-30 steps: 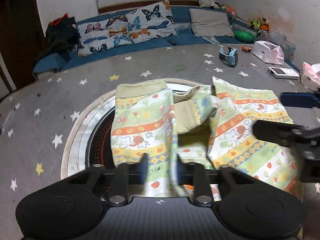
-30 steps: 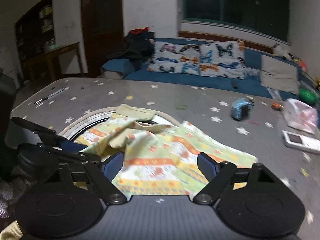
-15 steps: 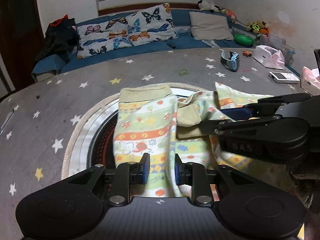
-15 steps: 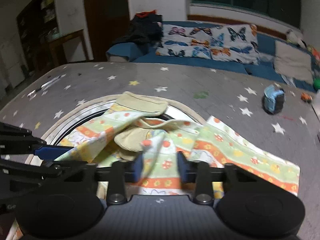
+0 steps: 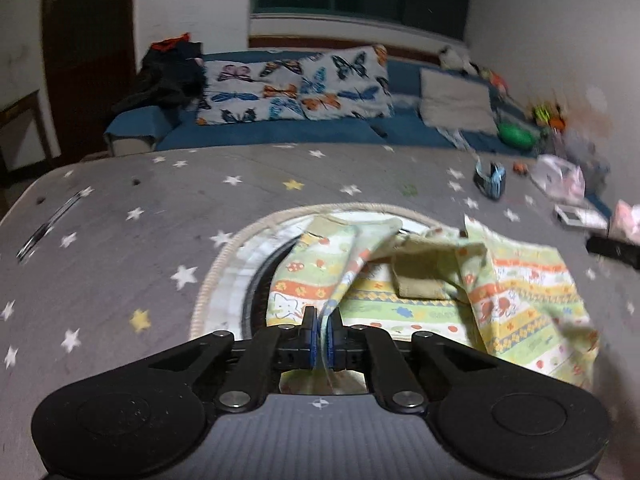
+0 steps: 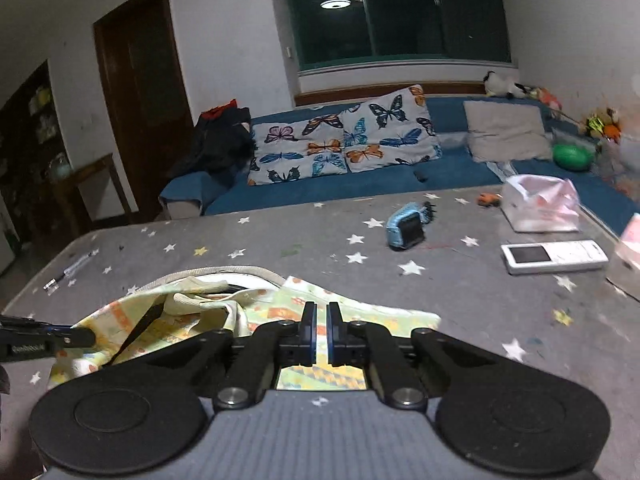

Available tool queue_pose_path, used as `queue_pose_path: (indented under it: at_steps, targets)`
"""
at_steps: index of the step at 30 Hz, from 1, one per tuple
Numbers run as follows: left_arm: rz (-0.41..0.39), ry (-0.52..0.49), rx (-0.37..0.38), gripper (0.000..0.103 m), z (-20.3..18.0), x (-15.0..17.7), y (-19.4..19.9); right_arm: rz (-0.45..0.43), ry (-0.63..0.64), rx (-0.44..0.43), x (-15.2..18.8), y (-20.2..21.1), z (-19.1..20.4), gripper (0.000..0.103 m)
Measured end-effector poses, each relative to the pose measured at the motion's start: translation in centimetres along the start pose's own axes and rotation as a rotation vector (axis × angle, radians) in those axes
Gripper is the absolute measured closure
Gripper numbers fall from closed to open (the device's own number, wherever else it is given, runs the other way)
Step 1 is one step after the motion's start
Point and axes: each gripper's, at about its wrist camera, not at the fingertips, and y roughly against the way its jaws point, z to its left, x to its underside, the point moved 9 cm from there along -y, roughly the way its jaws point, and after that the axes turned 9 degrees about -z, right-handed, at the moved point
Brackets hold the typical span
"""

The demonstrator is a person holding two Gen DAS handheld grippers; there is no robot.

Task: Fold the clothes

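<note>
Counter (image 6: 280, 240), grey with star print, free room and obstructions, clock directions read in the right wrist view.

- 9 to 11 o'clock: bare surface, open for passage; only a pen (image 6: 70, 270) near the far-left edge.
- 12 o'clock: clear strip between the round mat (image 5: 224, 264) and the counter's far edge.
- 1 o'clock: blue watch (image 6: 406, 230) standing alone, free room all round.
- 2 o'clock: pink-white bag (image 6: 540, 204), small orange toy (image 6: 489, 199) just beside it.
- 3 o'clock: white handset (image 6: 554, 257) lying flat; boxes at the right edge, blurred.
- Centre: crumpled printed garment (image 5: 520, 288) heaped over the mat, blocking low passes.
- 9 o'clock, low: left gripper (image 6: 86, 336) reaching in, near the garment.
</note>
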Motion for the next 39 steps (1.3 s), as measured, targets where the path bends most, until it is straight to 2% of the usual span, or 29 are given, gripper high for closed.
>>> queue_pose_path:
  at_steps: [5, 7, 9, 12, 16, 18, 19, 20, 22, 25, 27, 28, 29, 34, 39]
  targets:
    - [-0.036, 0.051, -0.035, 0.1, 1.8, 0.4, 2.6, 0.039, 0.04, -0.048, 1.2, -0.6, 1.7, 0.088]
    - [-0.042, 0.06, -0.052, 0.1, 2.5, 0.8, 3.4, 0.049, 0.061, -0.076, 1.7, -1.5, 3.1, 0.064]
    - [-0.036, 0.067, -0.059, 0.1, 3.1, 1.3, 3.9, 0.059, 0.08, -0.102, 2.0, -2.9, 4.7, 0.058]
    - [-0.025, 0.063, -0.035, 0.1, 3.0, 1.3, 4.2, 0.075, 0.11, -0.111, 2.4, -5.4, 6.5, 0.058]
    - [-0.035, -0.002, -0.006, 0.092, 1.5, 0.4, 3.9, 0.113, 0.109, -0.101, 3.2, -8.4, 7.3, 0.06]
    - [-0.043, -0.054, 0.006, 0.067, 0.1, -0.3, 3.2, 0.14, 0.111, -0.1, 3.8, -9.8, 7.5, 0.062]
    - [-0.045, -0.085, 0.013, 0.048, -0.6, -0.5, 2.7, 0.149, 0.114, -0.1, 4.1, -10.2, 7.5, 0.067]
    - [-0.047, -0.118, 0.021, 0.045, -1.3, -0.7, 2.1, 0.154, 0.114, -0.102, 4.2, -10.4, 7.6, 0.07]
    - [-0.044, -0.18, 0.031, 0.045, -2.6, -0.9, 0.8, 0.157, 0.111, -0.101, 4.3, -10.7, 7.5, 0.086]
    - [-0.002, -0.227, 0.012, 0.046, -3.3, -0.3, -1.7, 0.145, 0.104, -0.085, 4.0, -10.2, 7.0, 0.096]
    - [0.035, -0.228, -0.002, 0.062, -3.1, 0.3, -3.1, 0.123, 0.102, -0.066, 3.4, -9.3, 6.3, 0.099]
    - [0.054, -0.215, -0.005, 0.083, -2.8, 0.6, -3.6, 0.109, 0.102, -0.054, 3.1, -8.8, 5.9, 0.099]
    - [0.062, -0.2, -0.01, 0.092, -2.4, 0.8, -3.8, 0.095, 0.101, -0.042, 2.7, -8.2, 5.5, 0.099]
    - [0.045, -0.136, -0.047, 0.099, -0.4, 1.1, -2.8, 0.025, 0.073, 0.022, 0.8, -4.4, 2.5, 0.1]
    - [-0.012, -0.068, -0.086, 0.1, 2.0, 1.0, 0.4, -0.042, 0.048, 0.099, -0.4, 0.7, -1.2, 0.1]
